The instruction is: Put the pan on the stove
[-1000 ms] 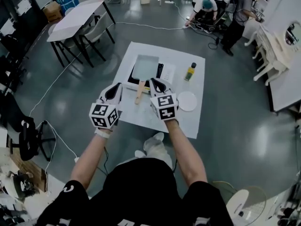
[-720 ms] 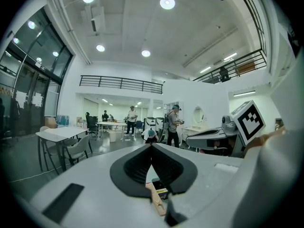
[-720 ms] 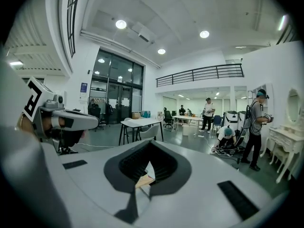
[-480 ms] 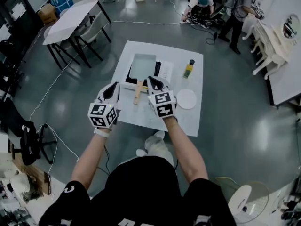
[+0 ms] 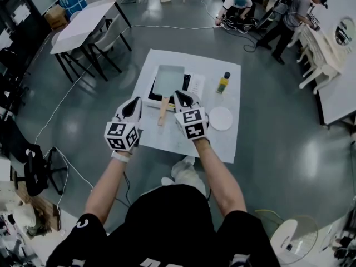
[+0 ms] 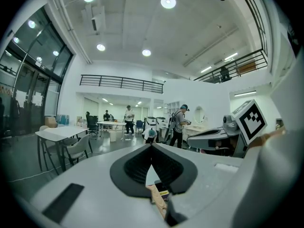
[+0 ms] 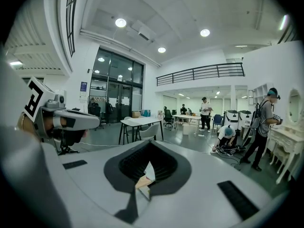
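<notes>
Both claws are clenched shut with nothing in them. The left claw (image 5: 135, 102) and right claw (image 5: 179, 95) hover on the near side of the stove (image 5: 186, 83), either side of the wooden handle (image 5: 164, 108). The pan (image 5: 168, 78) looks to be already sitting on the stove. If it needs squaring up, I'd open one claw, pinch the handle mid-length and slide it flat.
</notes>
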